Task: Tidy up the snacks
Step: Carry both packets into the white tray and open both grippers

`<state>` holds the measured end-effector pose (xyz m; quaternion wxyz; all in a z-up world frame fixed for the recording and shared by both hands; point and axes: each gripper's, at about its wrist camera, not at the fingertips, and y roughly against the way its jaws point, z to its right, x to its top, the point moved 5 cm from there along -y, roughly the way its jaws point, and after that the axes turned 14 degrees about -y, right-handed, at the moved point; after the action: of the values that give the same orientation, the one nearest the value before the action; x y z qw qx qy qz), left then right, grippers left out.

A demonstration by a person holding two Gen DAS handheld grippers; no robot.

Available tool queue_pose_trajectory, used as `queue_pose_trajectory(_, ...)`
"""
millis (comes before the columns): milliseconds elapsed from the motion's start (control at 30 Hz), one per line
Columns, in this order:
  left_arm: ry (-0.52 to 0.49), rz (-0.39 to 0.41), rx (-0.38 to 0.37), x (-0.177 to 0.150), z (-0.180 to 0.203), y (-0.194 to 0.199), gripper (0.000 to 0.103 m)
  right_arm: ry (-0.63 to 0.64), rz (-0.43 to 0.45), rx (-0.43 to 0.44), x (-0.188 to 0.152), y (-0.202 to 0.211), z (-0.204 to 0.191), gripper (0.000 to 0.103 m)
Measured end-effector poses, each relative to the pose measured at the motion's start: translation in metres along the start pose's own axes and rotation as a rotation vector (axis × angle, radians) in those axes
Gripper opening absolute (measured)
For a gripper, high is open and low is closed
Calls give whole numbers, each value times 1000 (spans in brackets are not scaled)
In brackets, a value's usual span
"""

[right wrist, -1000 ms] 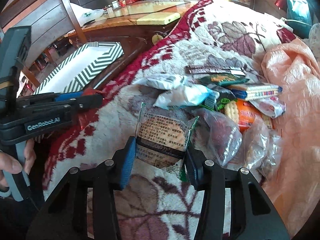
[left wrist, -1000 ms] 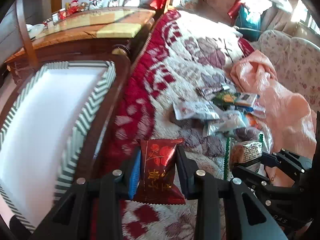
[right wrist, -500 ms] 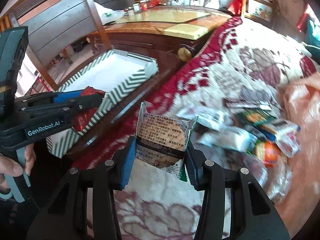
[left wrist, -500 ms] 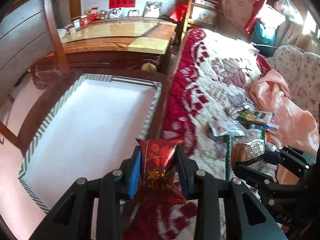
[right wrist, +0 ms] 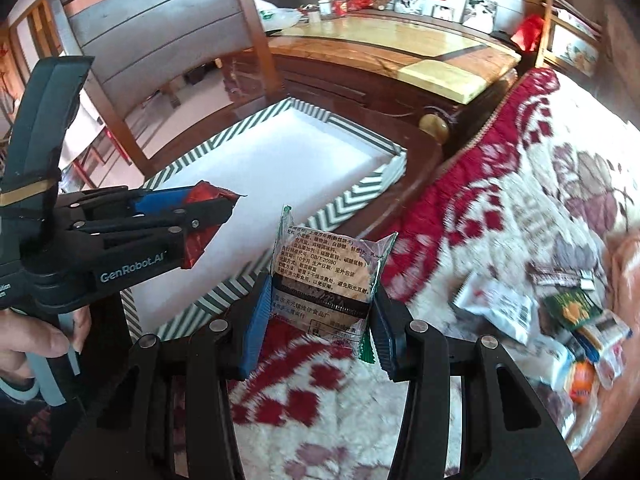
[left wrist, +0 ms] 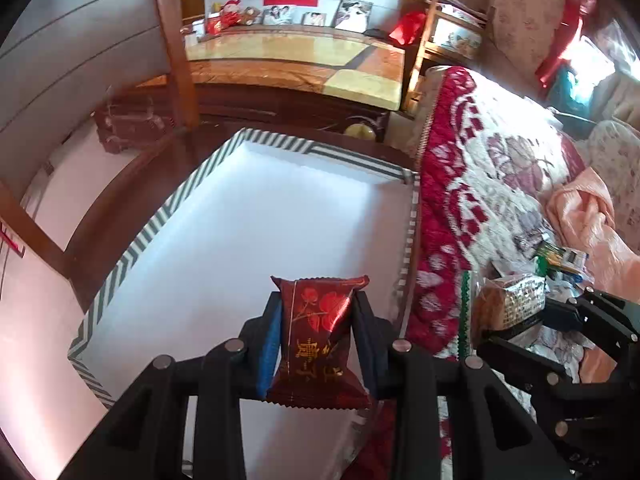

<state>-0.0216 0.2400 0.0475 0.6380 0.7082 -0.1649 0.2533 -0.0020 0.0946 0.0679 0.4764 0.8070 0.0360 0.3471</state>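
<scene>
Currently the left hand-held gripper (left wrist: 316,340) is clenched on a dark red snack packet (left wrist: 318,336), held upright between its pads and hanging over the near part of a white tray with a grey striped rim (left wrist: 152,228). One second ago this packet was over the red and white bedspread (left wrist: 480,184), with the tray off to the left; half a second ago it was at the tray's near right corner. It has since come fully over the white floor of the tray, which holds no snacks.

The right hand-held gripper (right wrist: 318,312) is grasping a clear packet with printed text and a biscuit inside (right wrist: 324,276). That packet was close above the snack pile one second ago; the pile (right wrist: 560,320) now lies well apart on the far right of the bedspread, and the packet sits just beside the tray's near right rim, not yet over it.

Judgement: both carries are near their end. The left packet appears placed for release; the right one needs a short move left over the rim first. Risk: the two tools stand close together at the near edge, so releasing one at a time seems prudent. Most snacks remain on the bed.
</scene>
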Motion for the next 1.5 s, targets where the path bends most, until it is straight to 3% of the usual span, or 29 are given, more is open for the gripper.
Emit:
queue_pose_trajectory(567, 128, -96, 50, -12, -61, -37, 36, 110, -83, 60, 36, -60, -60, 45)
queue_pose_trajectory(1133, 172, -128, 98, -15, -78, -52, 37, 119, -183, 86, 24, -104, -66, 45)
queue_pose_trajectory(1167, 174, -128, 101, -15, -79, -52, 39, 110, -182, 88, 25, -103, -66, 45)
queue_pose_trajectory(1233, 179, -138, 110, -16, -80, -53, 65, 91, -178, 88, 26, -100, -64, 45)
queue_pose_trajectory(1267, 183, -136, 108, -16, -81, -53, 70, 79, -170, 90, 26, -95, -62, 45)
queue_pose_trajectory(1500, 173, -104, 114, -14, -72, -39, 81, 40, -110, 113, 21, -64, -53, 45)
